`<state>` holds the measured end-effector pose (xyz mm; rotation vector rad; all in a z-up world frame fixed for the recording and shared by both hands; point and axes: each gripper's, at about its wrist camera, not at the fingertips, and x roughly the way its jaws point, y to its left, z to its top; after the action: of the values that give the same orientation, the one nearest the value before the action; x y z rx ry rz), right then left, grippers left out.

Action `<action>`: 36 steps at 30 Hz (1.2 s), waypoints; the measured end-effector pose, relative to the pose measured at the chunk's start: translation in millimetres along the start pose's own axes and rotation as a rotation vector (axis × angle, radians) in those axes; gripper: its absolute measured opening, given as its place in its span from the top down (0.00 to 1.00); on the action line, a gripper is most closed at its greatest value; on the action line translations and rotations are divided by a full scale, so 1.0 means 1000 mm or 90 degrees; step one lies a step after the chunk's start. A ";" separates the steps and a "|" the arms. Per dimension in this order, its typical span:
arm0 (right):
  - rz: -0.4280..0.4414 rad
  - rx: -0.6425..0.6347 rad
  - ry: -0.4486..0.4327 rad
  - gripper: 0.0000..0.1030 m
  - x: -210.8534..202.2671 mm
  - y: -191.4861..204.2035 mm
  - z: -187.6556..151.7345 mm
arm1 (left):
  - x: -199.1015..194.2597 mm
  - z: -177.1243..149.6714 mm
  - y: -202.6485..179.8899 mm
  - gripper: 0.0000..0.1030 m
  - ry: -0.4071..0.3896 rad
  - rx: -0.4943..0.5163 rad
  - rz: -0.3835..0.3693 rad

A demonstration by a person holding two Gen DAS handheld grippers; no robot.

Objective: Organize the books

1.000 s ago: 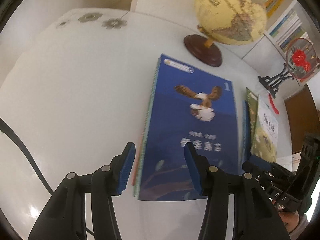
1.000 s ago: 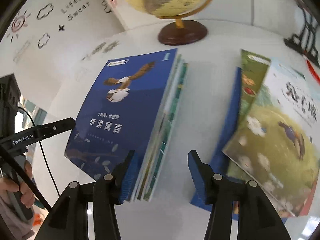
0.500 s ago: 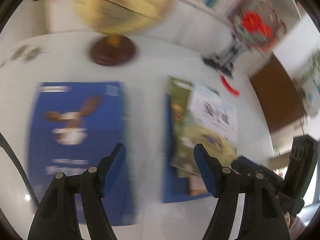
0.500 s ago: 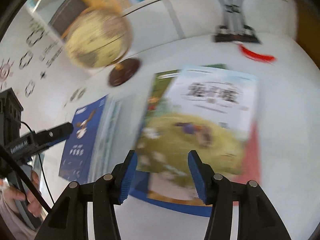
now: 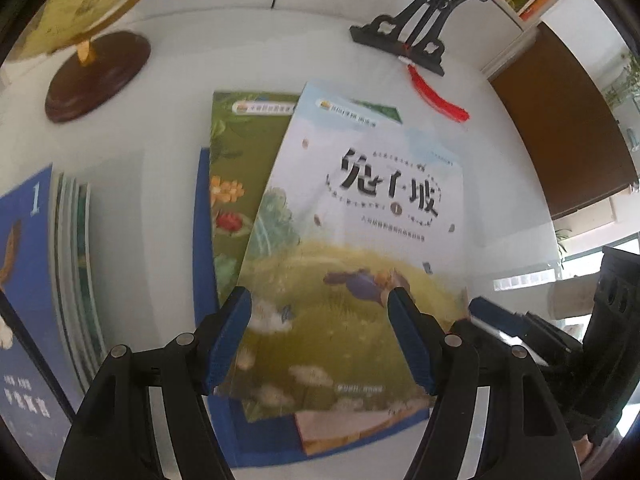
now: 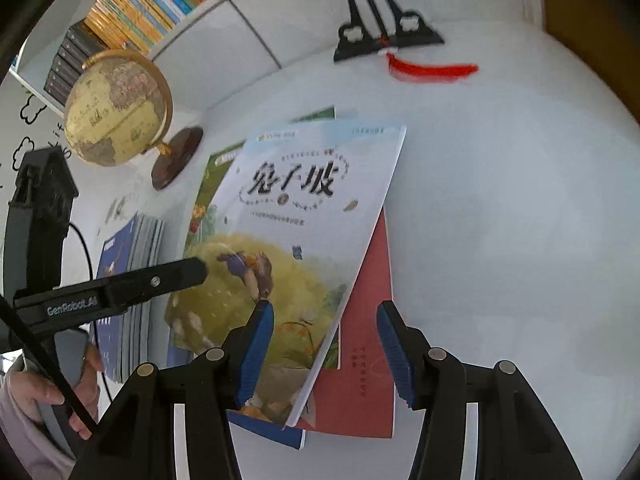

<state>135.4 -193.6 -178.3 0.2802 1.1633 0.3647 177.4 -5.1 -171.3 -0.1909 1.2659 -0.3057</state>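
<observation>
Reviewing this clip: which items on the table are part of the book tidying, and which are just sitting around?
Part of the job:
- pale illustrated book on top of the loose pile
- green book beneath it
- red book under the pile
- neat stack topped by a blue book

Just lying about:
- yellow globe on brown base
- black ornament stand
- red tassel

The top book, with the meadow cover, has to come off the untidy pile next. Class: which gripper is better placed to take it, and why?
Probably right. The right gripper straddles the top book's free lower edge, while the left gripper hangs over the cover's middle. Both are open.
</observation>
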 end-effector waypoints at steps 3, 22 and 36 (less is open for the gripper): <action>0.018 -0.012 0.010 0.49 0.007 0.000 0.000 | 0.002 0.006 0.001 0.23 -0.006 -0.001 0.000; 0.074 0.011 0.023 0.41 0.008 -0.014 -0.004 | 0.002 -0.043 -0.029 0.19 0.032 0.068 0.053; 0.153 0.004 0.085 0.61 -0.007 -0.040 -0.041 | -0.010 -0.080 -0.002 0.40 0.023 -0.046 0.034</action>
<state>100.0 -231.8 -204.2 0.4082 1.2651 0.5972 97.6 -1.3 -185.4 -0.2131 1.3167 -0.2189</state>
